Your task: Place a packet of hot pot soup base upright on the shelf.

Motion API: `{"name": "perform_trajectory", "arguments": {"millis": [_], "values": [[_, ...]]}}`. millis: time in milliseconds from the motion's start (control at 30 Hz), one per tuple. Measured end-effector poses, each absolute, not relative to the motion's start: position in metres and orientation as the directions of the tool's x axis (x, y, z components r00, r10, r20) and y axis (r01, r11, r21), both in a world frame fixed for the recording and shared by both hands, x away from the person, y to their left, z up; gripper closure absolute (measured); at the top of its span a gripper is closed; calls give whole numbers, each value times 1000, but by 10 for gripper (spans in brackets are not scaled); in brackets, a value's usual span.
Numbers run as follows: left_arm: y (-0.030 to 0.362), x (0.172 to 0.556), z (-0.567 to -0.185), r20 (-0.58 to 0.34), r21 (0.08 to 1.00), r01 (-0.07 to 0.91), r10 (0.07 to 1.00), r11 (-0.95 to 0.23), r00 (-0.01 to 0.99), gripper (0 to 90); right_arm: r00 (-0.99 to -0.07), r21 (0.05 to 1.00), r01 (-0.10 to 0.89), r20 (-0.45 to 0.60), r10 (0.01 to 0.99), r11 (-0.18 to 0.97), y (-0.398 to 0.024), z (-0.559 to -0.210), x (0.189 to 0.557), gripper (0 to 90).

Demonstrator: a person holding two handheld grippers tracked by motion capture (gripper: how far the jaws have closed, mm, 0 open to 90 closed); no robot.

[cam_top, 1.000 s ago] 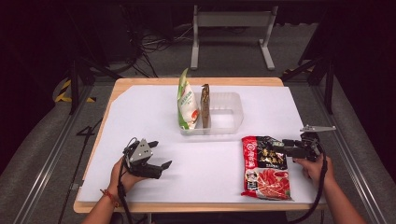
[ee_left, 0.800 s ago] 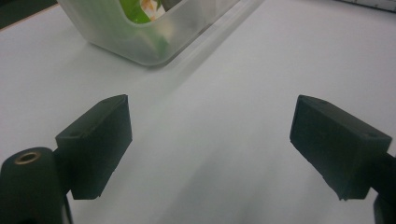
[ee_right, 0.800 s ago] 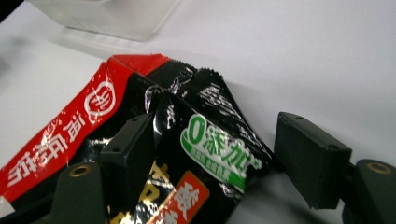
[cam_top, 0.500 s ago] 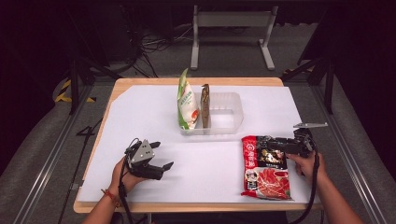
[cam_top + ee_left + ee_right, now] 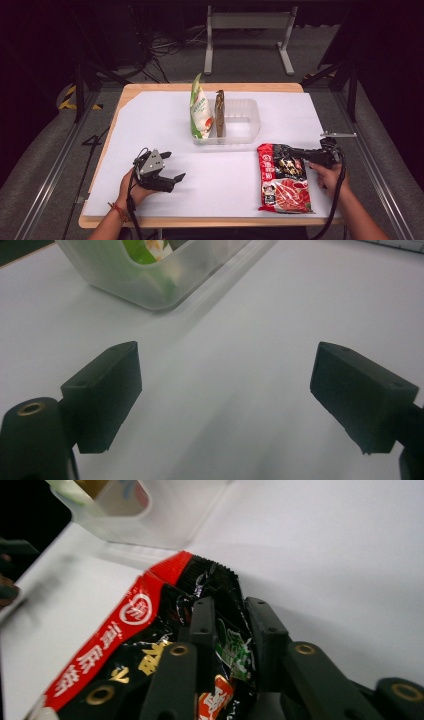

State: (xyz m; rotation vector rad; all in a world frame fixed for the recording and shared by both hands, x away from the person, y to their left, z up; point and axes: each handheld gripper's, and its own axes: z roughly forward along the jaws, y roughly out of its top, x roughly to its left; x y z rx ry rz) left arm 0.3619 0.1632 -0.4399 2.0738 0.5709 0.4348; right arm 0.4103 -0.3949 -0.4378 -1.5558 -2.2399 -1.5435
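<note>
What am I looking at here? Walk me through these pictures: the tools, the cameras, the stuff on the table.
A person sits at a white-covered table and holds a hand tool with two black jaws in each hand. The high view looks down from above that person. The other two pictures come from small cameras riding on the tools, looking along their jaws.

The left gripper rests over bare table with its jaws wide apart and nothing between them. The right gripper has just been closing on the top of a red and black food packet, which lies flat on the table; its jaws now pinch a fold of the wrapper.

Behind stands a clear plastic bin with a green and white bag and a brown packet upright in it.
</note>
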Motion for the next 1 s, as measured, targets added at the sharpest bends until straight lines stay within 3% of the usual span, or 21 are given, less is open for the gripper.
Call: {"name": "perform_trajectory", "arguments": {"millis": [167, 533, 1000], "values": [[165, 361, -438, 82, 857, 228, 559, -462, 825, 144, -563, 746, 666, 503, 655, -1, -397, -429, 405, 849], [171, 364, -439, 59, 864, 249, 578, -439, 814, 151, -610, 788, 615, 459, 646, 21, -392, -411, 396, 860], [172, 364, -436, 58, 871, 246, 585, -426, 809, 157, -712, 882, 464, 319, 625, 79, -381, -368, 369, 870]]}}
